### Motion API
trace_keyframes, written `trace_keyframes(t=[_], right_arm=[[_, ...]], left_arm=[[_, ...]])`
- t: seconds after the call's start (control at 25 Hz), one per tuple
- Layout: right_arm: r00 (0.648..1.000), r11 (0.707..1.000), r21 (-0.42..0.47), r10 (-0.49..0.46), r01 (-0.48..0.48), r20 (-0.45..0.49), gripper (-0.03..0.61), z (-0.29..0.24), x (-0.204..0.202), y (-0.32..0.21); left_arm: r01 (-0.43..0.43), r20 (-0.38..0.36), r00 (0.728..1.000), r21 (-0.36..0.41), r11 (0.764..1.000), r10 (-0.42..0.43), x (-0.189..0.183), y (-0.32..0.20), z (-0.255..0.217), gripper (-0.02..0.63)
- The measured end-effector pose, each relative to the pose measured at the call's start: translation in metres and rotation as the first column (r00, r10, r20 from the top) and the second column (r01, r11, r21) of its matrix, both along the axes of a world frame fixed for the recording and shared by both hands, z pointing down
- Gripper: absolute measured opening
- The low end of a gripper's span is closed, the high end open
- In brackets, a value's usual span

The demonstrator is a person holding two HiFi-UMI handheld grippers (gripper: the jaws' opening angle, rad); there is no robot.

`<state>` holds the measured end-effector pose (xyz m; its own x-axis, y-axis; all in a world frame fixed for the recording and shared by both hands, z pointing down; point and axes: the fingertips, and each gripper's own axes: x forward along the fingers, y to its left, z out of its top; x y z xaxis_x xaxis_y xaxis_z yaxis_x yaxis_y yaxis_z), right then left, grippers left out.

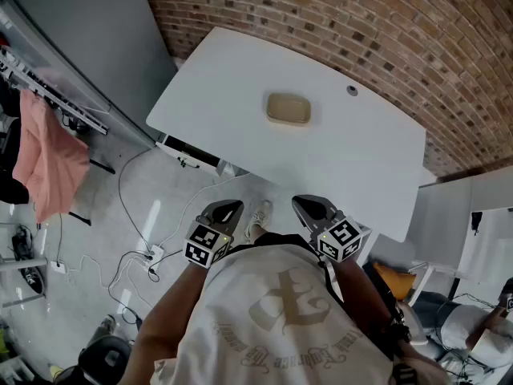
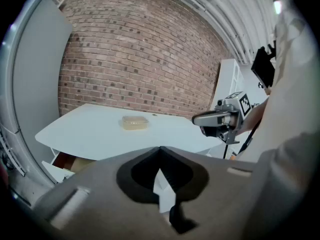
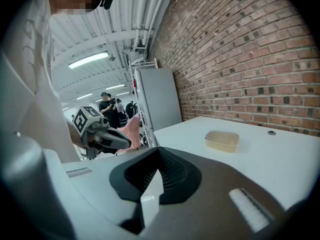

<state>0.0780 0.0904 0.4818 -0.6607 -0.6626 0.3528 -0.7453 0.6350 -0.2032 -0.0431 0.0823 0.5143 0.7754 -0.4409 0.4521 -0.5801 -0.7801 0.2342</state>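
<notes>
A shallow beige lidded container (image 1: 288, 108) sits alone near the middle of a white table (image 1: 240, 79); it also shows as the container (image 2: 135, 122) in the left gripper view and the container (image 3: 222, 140) in the right gripper view. My left gripper (image 1: 231, 208) and right gripper (image 1: 303, 204) hang side by side close to my chest, short of the table's near edge. Both point toward the container, well away from it. Seen along its own jaws, the left gripper (image 2: 160, 149) is shut on nothing. The right gripper (image 3: 159, 149) is shut and holds nothing too.
A brick wall (image 1: 385, 30) runs behind the table. A grey panel (image 1: 96, 30) stands at the left, with a pink cloth (image 1: 44, 155) on a rack and cables (image 1: 136, 255) on the floor. A drawer (image 1: 188, 152) juts out under the table's left end. White furniture (image 1: 473, 215) stands right.
</notes>
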Motion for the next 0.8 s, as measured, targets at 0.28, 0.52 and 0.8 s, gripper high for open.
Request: trace_keyframes(t=[0.28, 0.52, 0.8], right_arm=[[0.998, 0.998, 0.027, -0.055, 0.055, -0.004, 0.008, -0.011, -0.032, 0.026], [0.998, 0.997, 0.058, -0.051, 0.049, 0.03, 0.008, -0.02, -0.036, 0.051], [1.0, 0.999, 0.034, 0.005, -0.004, -0.006, 0.008, -0.009, -0.024, 0.081]], left_arm=[[0.039, -0.022, 0.999, 0.013, 0.999, -0.038, -0.02, 0.025, -0.012, 0.003], [0.029, -0.025, 0.999, 0.005, 1.0, -0.029, -0.019, 0.05, -0.011, 0.003], [0.011, -0.023, 1.0, -0.013, 1.0, -0.012, -0.016, 0.082, -0.004, 0.003]])
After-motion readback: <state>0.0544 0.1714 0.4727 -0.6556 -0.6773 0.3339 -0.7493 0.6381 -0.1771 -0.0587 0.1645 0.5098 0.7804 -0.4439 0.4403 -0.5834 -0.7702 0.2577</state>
